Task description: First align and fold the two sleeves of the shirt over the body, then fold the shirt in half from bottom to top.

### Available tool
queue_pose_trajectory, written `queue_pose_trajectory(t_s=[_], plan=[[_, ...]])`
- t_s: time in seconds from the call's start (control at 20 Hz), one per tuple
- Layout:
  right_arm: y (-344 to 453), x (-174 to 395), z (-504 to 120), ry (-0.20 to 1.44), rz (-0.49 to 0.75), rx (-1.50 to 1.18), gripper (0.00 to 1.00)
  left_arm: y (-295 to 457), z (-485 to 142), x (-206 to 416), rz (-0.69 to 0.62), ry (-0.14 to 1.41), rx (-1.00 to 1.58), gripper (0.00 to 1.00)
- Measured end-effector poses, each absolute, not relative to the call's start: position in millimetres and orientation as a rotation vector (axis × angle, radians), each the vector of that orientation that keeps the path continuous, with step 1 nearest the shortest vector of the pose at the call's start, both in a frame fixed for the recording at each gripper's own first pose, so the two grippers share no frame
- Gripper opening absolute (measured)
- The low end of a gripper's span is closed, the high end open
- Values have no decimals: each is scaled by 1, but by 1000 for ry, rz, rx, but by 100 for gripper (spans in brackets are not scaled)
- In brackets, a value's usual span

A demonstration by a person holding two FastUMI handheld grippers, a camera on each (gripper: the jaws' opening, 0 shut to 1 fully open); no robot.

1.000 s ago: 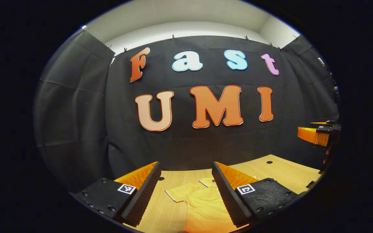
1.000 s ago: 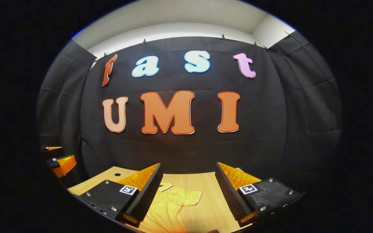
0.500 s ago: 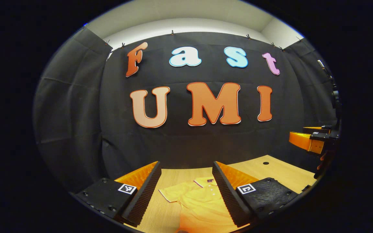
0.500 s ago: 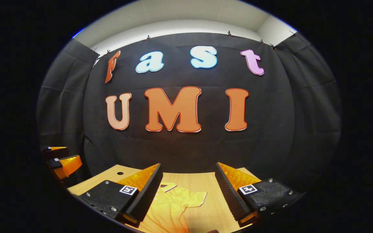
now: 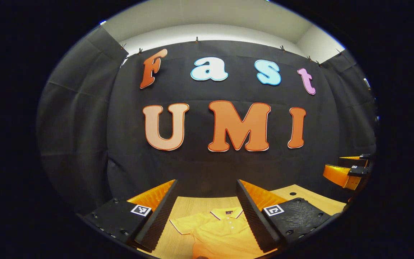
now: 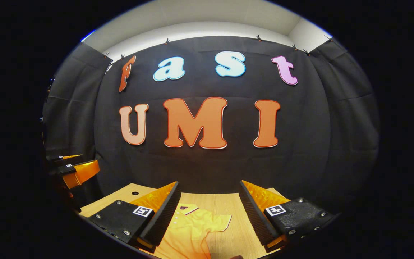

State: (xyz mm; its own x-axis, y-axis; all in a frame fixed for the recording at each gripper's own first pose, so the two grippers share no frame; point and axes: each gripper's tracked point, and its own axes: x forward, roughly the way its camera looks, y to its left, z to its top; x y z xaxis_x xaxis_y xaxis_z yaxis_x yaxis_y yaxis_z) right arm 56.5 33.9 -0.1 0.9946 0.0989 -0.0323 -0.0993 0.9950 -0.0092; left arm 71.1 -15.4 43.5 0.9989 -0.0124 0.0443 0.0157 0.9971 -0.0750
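Observation:
A yellow polo shirt (image 5: 221,232) lies flat on the wooden table (image 5: 196,203), collar toward the booth wall. In the left gripper view its collar and one short sleeve (image 5: 183,225) show between the fingers of my left gripper (image 5: 206,187), which hangs open above it with nothing held. In the right gripper view the shirt (image 6: 189,232) and its other sleeve (image 6: 219,221) lie below my right gripper (image 6: 208,189), also open and holding nothing. The right gripper (image 5: 345,172) shows at the far right of the left gripper view, the left gripper (image 6: 76,171) at the far left of the right gripper view.
The table (image 6: 225,205) runs back to the black cloth wall. Small round holes (image 5: 292,194) (image 6: 135,193) sit in the tabletop near its far corners. Bare wood lies on both sides of the shirt.
Both grippers have shifted a little over the shirt; more of the collar and sleeves now shows between the fingers. Both stayed open, and the shirt has not moved.

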Motion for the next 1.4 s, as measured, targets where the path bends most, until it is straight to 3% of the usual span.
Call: queue_pose_trajectory(t_s=[0.85, 1.4], plan=[[31, 74, -44, 106, -67, -48, 98, 7, 32, 66, -132, -88, -14, 97], [22, 124, -91, 207, 34, -23, 98, -11, 28, 88, -32, -80, -18, 97]])
